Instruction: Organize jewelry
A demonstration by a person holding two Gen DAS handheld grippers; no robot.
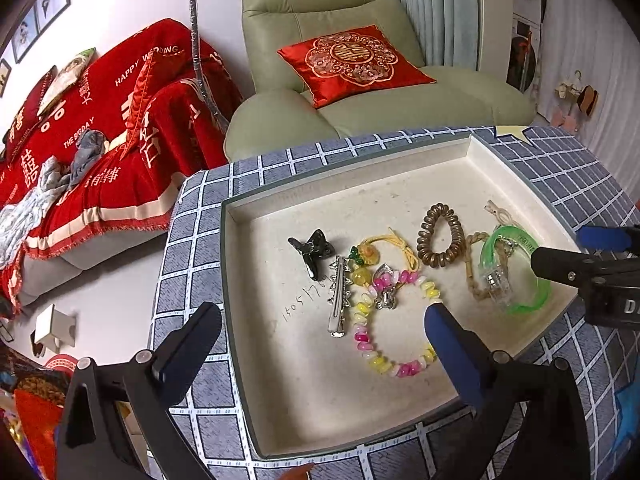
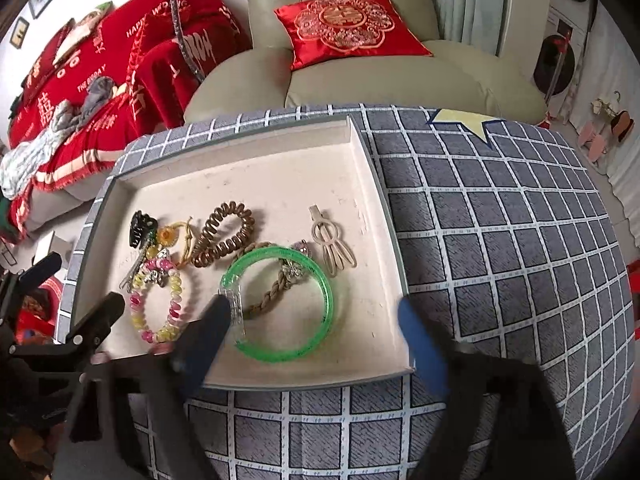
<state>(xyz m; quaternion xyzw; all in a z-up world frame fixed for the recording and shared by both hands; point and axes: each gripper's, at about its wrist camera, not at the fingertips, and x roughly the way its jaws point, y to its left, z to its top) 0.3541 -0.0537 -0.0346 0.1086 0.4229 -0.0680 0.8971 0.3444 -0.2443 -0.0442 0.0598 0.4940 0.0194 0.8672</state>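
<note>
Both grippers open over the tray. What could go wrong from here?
1. The green bangle lies over the braided rope bracelet; lifting either may drag the other.
2. The beaded bracelet, silver hair clip and yellow charm cord overlap, so the left gripper may snag several.

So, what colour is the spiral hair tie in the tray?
Bronze-brown; the spiral hair tie shows best in the right wrist view.
</note>
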